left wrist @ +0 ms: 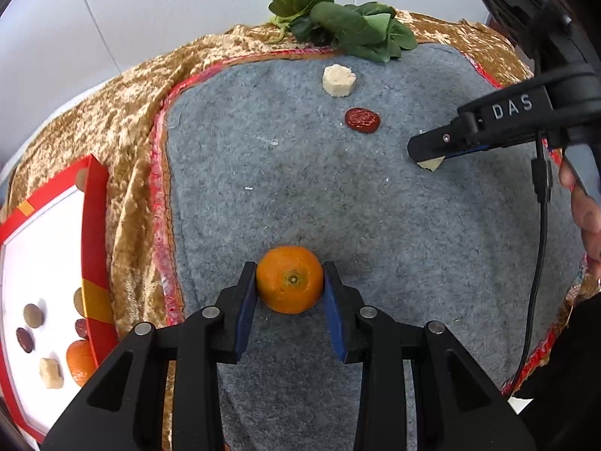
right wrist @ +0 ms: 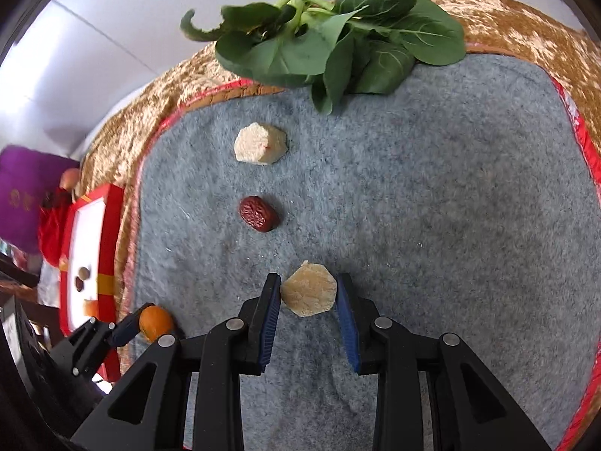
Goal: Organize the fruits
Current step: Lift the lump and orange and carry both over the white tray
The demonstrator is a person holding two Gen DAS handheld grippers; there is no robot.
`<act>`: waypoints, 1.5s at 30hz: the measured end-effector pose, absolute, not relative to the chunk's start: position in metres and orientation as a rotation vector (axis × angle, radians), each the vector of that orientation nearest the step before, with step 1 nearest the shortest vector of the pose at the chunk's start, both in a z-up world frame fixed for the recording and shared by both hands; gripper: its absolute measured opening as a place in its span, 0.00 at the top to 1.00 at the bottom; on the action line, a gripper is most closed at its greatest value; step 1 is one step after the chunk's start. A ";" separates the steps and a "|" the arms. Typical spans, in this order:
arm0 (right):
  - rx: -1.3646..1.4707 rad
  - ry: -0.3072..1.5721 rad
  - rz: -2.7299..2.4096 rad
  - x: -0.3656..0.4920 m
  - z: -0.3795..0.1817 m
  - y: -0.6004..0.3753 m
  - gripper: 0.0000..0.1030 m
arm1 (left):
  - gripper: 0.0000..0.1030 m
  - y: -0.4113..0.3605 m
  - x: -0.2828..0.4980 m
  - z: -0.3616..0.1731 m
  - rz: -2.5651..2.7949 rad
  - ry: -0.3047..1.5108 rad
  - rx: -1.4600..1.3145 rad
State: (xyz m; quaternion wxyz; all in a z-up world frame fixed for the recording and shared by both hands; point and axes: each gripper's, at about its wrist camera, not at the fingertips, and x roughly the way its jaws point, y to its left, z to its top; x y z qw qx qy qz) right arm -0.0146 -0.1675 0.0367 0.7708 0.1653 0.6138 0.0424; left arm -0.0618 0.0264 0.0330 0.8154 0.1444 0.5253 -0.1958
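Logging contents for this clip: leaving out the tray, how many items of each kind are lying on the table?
Orange: 1
Beige hexagonal pieces: 2
Red date: 1
Leafy greens bunch: 1
Total: 5

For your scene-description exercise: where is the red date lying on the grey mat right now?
In the right wrist view, the red date lies on the grey felt mat, left of centre, between two pale hexagonal pieces: one farther, one between the right gripper fingers.

A: What do the grippers look like?
B: The left gripper [left wrist: 289, 289] and right gripper [right wrist: 308, 295] are black with blue pads, silver screws, "DAS" lettering and a black cable.
A: Any skin?
B: A bare hand [left wrist: 586, 210], dark sleeve.
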 end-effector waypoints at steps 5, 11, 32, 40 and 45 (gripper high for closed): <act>0.324 1.335 0.082 -0.012 0.035 -0.163 0.68 | 0.69 0.027 -0.060 0.029 -0.412 1.123 0.302; 0.322 1.339 0.079 -0.010 0.035 -0.159 0.65 | 0.64 0.024 -0.061 0.029 -0.393 1.110 0.332; 0.266 1.253 0.136 -0.004 0.050 -0.125 0.71 | 0.70 0.040 -0.064 0.051 -0.382 1.062 0.286; 0.213 1.189 0.274 -0.012 0.063 -0.066 0.71 | 0.70 0.091 -0.062 0.077 -0.287 1.024 0.189; 0.184 1.137 0.353 -0.022 0.073 -0.033 0.71 | 0.70 0.128 -0.062 0.092 -0.187 0.977 0.173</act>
